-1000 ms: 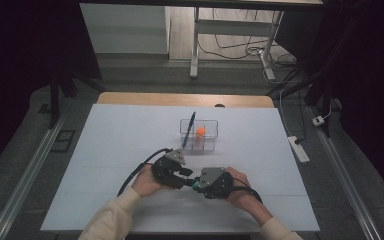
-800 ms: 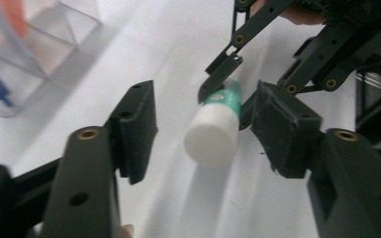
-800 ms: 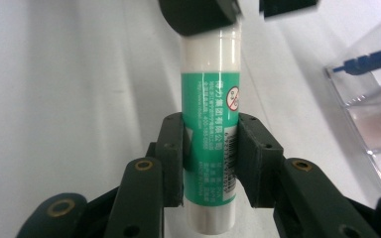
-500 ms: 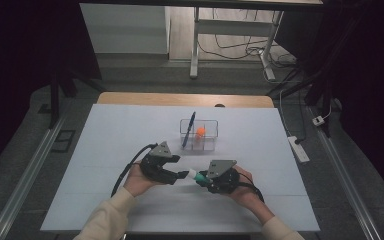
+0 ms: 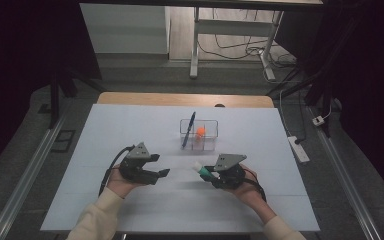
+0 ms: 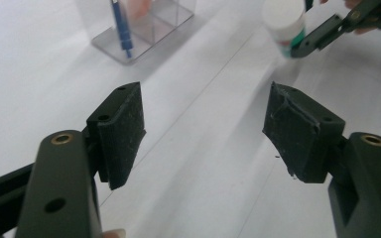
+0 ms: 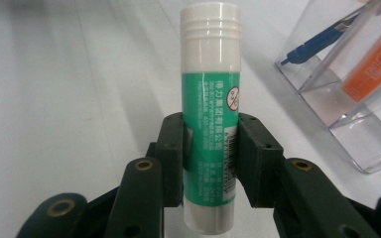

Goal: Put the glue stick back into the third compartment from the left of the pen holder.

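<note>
- The counter (image 5: pixel 130 125) is a pale, near-white sheet; a strip of wood edge shows along its far side
- A clear box (image 5: pixel 200 135) with inner dividers stands on the counter toward the far middle, well apart from both hands
- A blue pen (image 5: pixel 188 129) leans tilted in the box's left compartment, its top sticking out above the rim; the left gripper view shows it as a blue stick inside the clear wall
- An orange item (image 5: pixel 200 131) sits in a compartment to the right of the pen; in the right gripper view it looks like an orange block with a pale label, seen through the plastic
- The left hand-held gripper (image 5: pixel 161 172) is held just above the near part of the counter, pointing right; its jaws stand wide apart with only bare counter between the pads (image 6: pixel 124 124)
- The right hand-held gripper (image 5: pixel 203 173) is near it, pointing left toward it, the two tips apart; its jaws are closed tight on a glue stick (image 7: pixel 211 129)
- The glue stick has a green label with small print and a white ribbed cap; the pads grip its lower half, cap end jutting out past the jaws, clear of the counter
</note>
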Motion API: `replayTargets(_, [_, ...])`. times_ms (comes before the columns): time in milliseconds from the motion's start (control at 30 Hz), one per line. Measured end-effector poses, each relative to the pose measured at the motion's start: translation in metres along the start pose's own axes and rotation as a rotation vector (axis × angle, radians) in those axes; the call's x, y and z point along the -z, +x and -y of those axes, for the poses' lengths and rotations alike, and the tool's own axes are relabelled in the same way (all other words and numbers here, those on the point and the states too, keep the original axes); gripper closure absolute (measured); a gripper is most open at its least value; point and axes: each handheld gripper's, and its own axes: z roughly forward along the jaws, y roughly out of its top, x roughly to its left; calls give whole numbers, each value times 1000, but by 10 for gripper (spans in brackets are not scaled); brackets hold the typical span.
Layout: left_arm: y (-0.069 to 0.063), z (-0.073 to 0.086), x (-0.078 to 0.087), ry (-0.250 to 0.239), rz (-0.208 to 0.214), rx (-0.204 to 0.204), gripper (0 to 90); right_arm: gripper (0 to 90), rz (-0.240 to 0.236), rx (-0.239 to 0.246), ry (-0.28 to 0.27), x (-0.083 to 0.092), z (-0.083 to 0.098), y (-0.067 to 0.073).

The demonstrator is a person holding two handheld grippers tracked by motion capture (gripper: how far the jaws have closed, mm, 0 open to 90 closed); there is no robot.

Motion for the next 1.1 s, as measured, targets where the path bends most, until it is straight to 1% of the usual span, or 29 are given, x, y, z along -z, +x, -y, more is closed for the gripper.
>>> replayTargets(233, [4,18,13,6,-34,23,310,656,9,-40,-19,4,2,-4])
replayTargets(467, [12,37,27,-4,-71,70,308,656,20,-64,-34,7,5,-7])
replayTargets(733, [17,53,37,4,-97,101,302,656,31,-74,-45,8,5,-9])
replayTargets(800, [18,56,38,4,-98,109,302,656,34,-75,-45,8,5,-9])
replayTargets(933, [20,61,43,-2,-112,123,301,656,37,-75,-42,9,6,-10])
replayTargets(1033, [21,65,46,2,-126,128,300,655,39,-82,-50,9,6,-10])
replayTargets(1100, [22,67,46,9,-127,128,298,655,47,-83,-51,10,7,-11])
